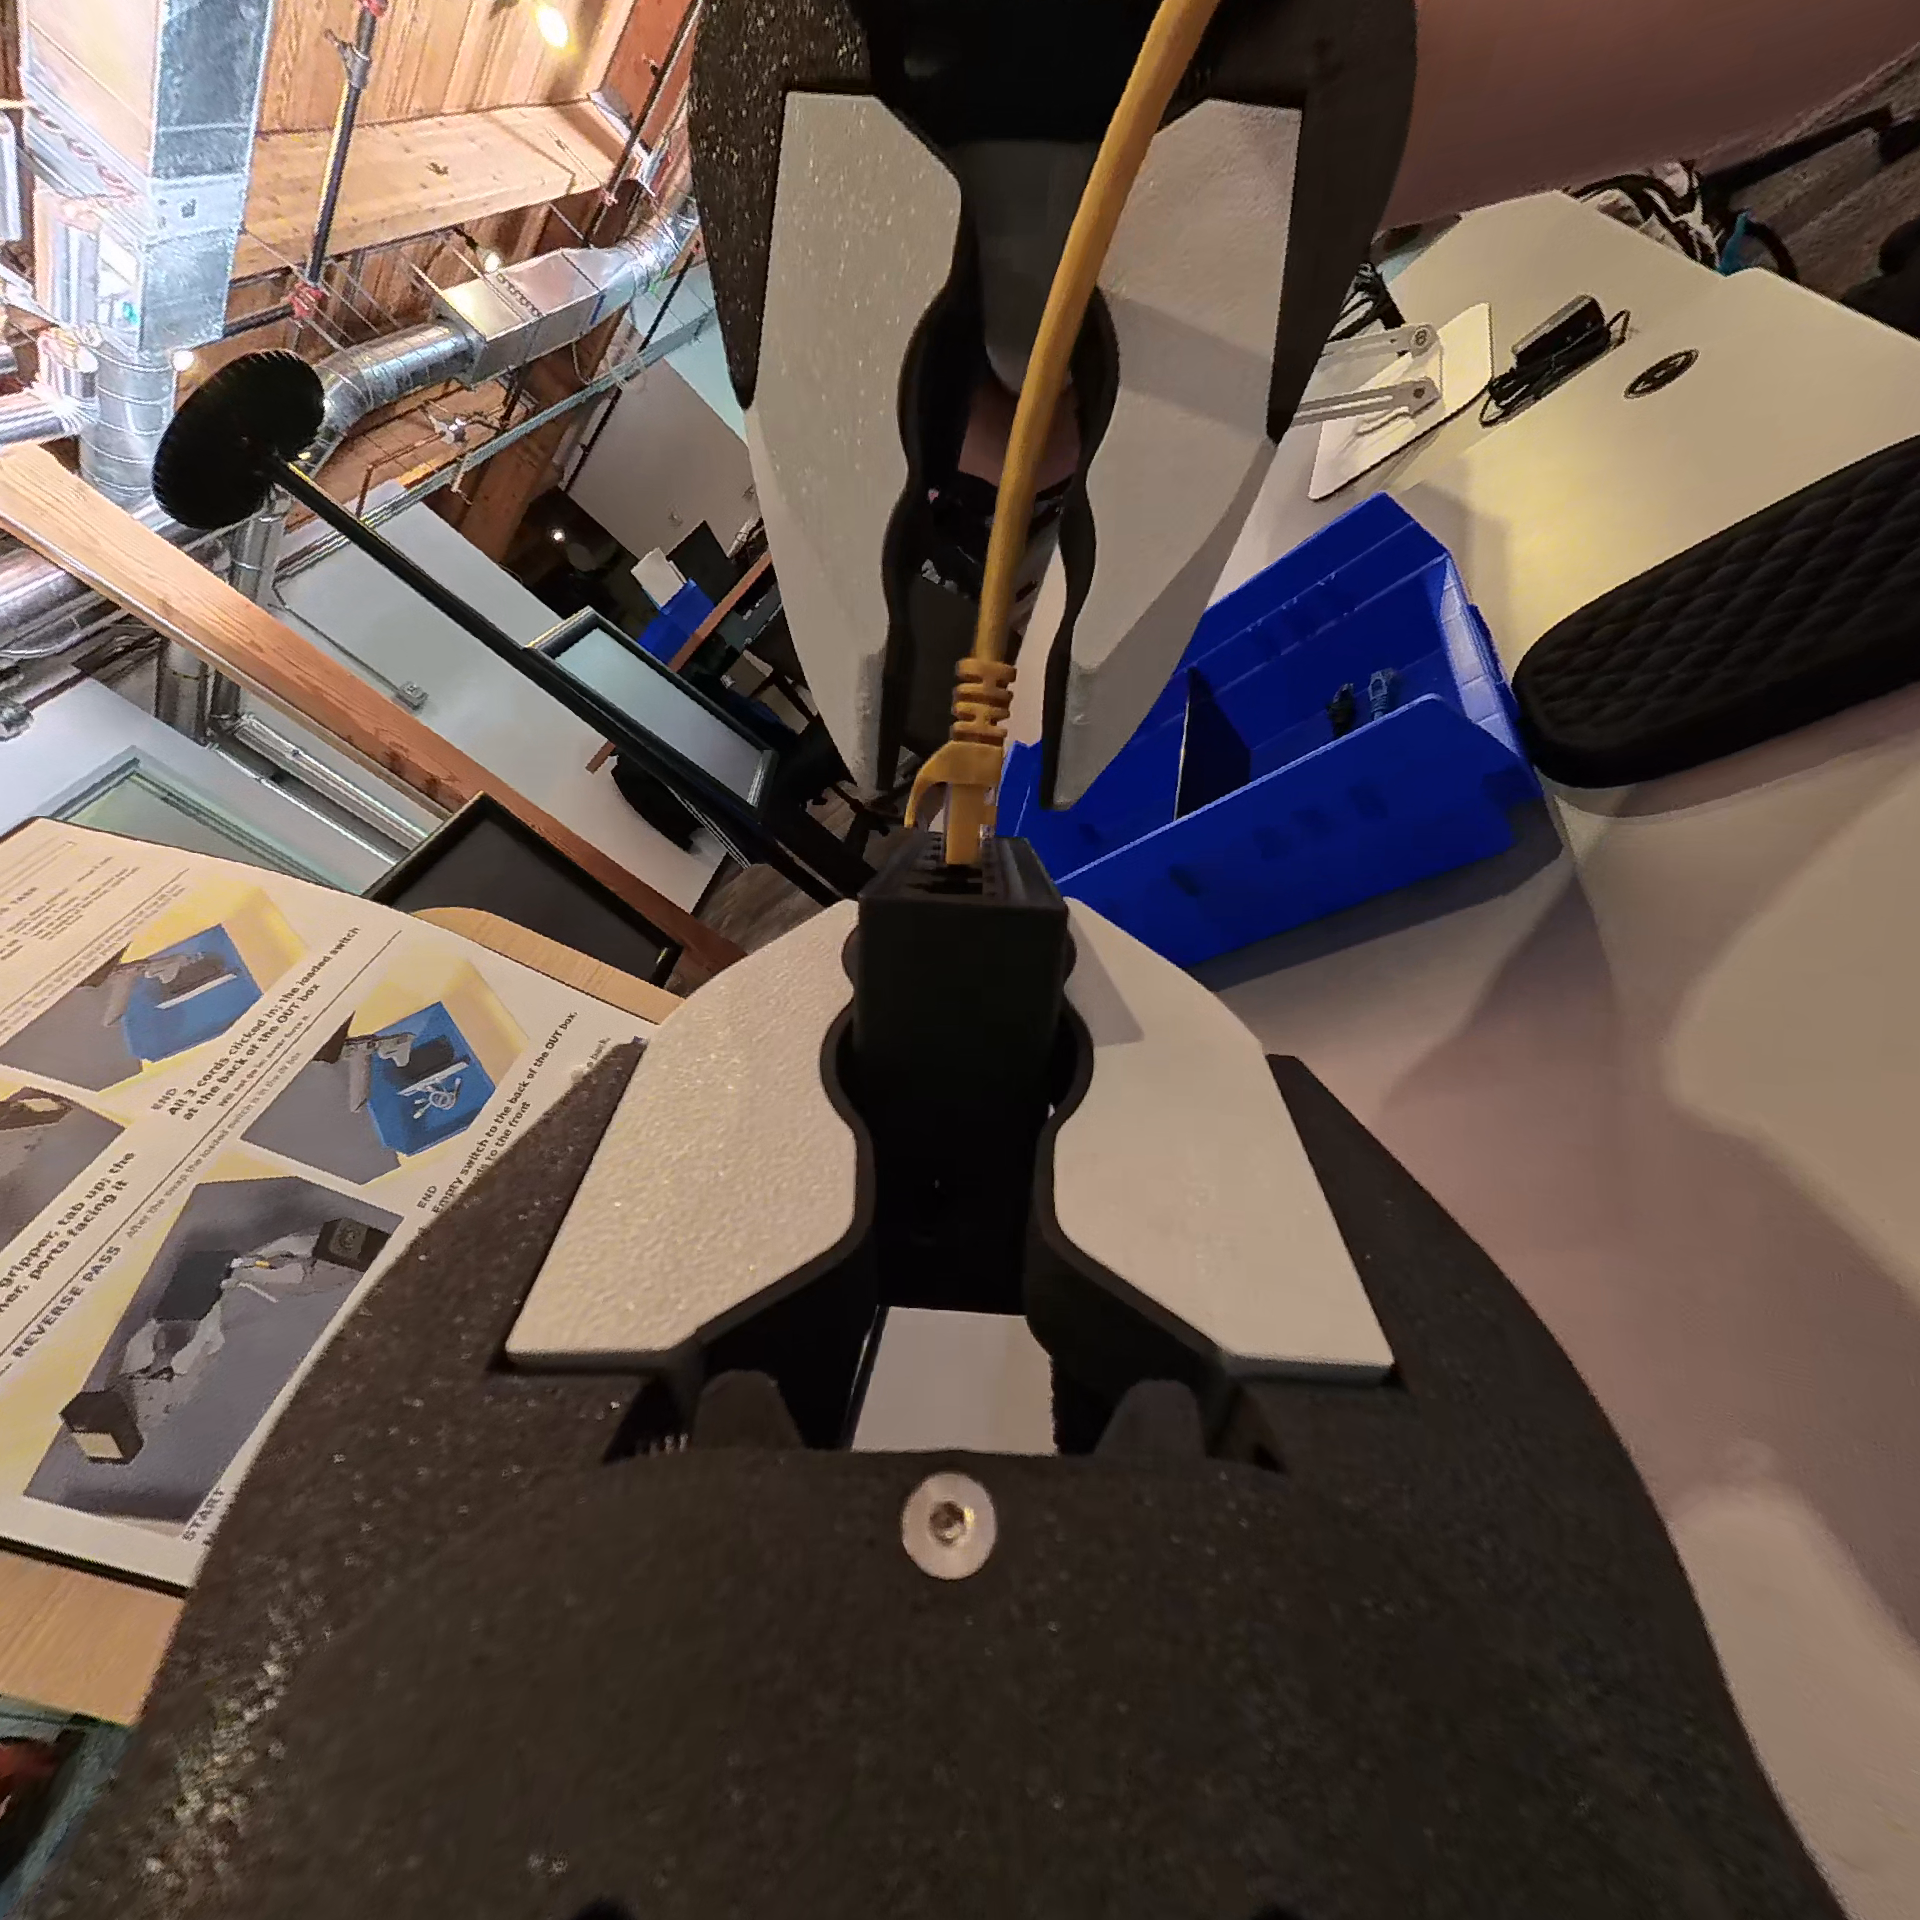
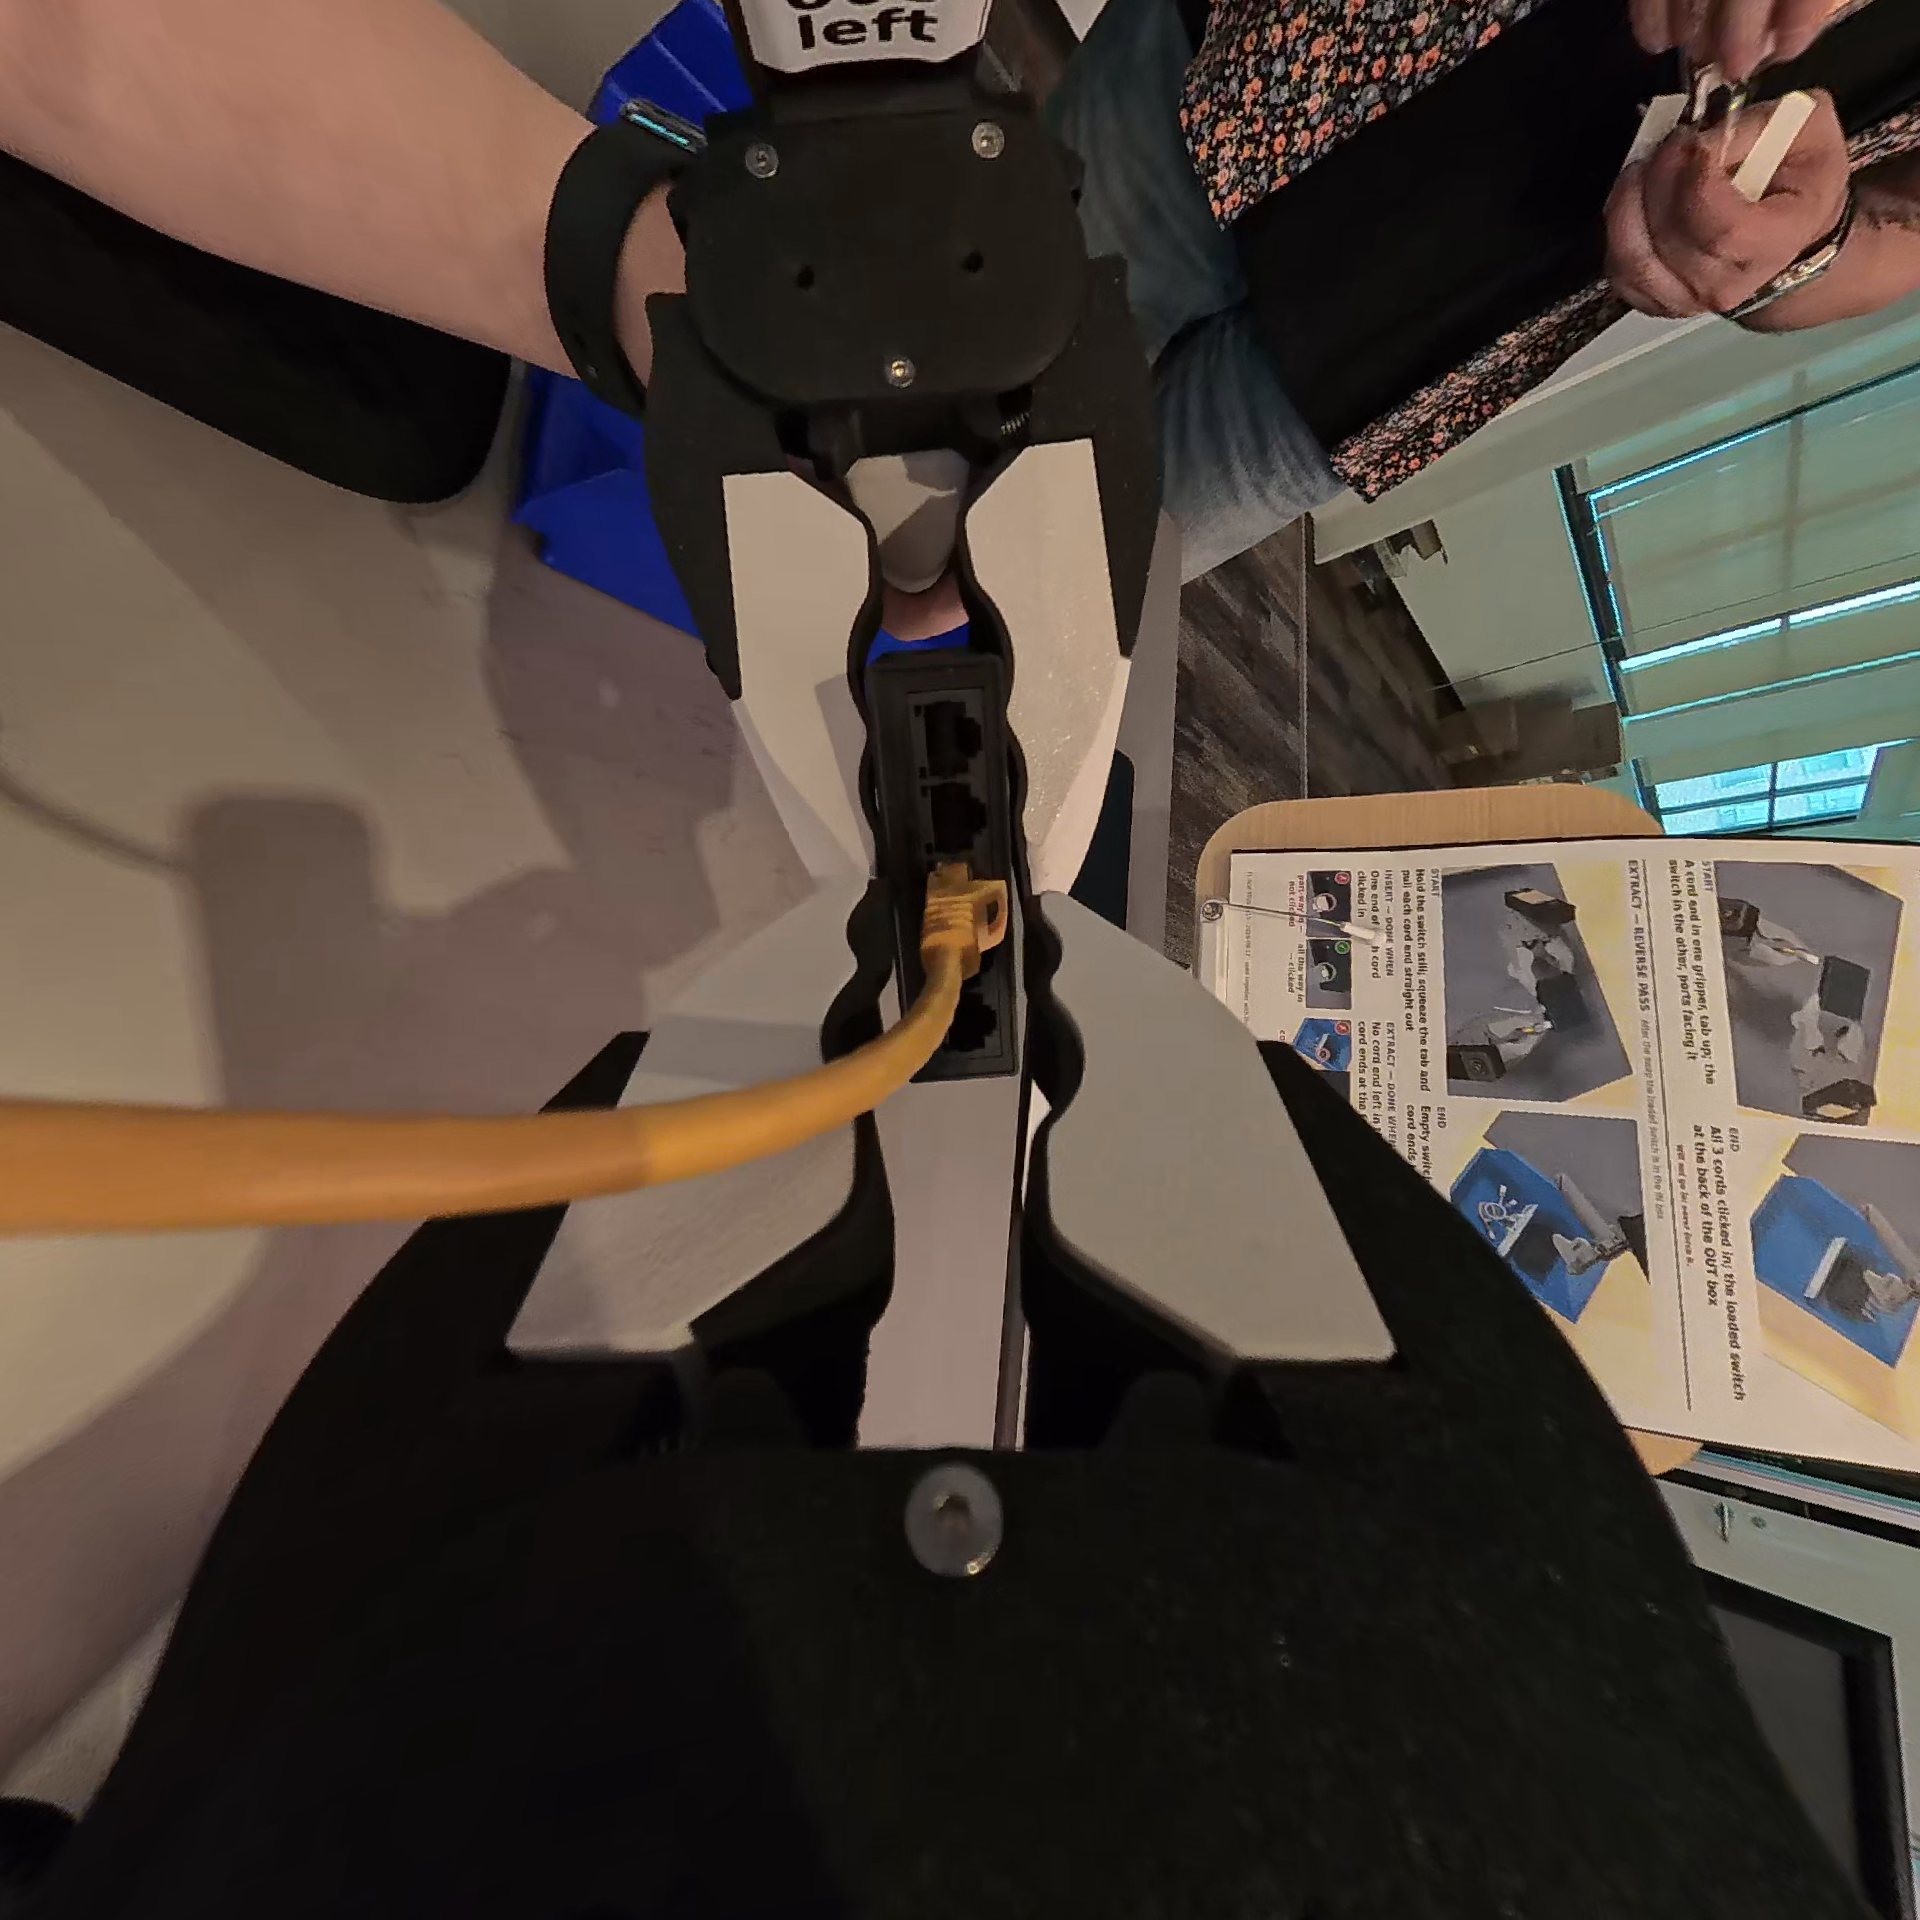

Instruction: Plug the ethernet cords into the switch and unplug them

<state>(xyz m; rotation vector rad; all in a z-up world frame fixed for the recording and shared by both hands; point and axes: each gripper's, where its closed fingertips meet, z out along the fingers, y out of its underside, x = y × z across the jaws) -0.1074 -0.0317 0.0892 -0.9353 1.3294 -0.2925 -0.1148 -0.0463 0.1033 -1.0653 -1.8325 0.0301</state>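
A pale counter (image 1: 1558, 1039) carries a blue bin (image 1: 1299, 790) and a printed instruction sheet (image 2: 1558, 1091). The left gripper (image 1: 961, 925), wearing a white lettered label (image 2: 862, 26), clamps the black switch (image 2: 945, 748). The right gripper (image 2: 956, 914) has its fingers slightly apart around the yellow cord (image 2: 416, 1164), whose plug (image 2: 961, 914) sits in the middle port.

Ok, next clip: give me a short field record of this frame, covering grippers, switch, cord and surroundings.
left gripper: shut on the black switch
right gripper: jaws slightly apart around the yellow cord, near its plug
plug: seated in a middle port; other visible ports empty
surroundings: blue bin on the white table; instruction sheet nearby
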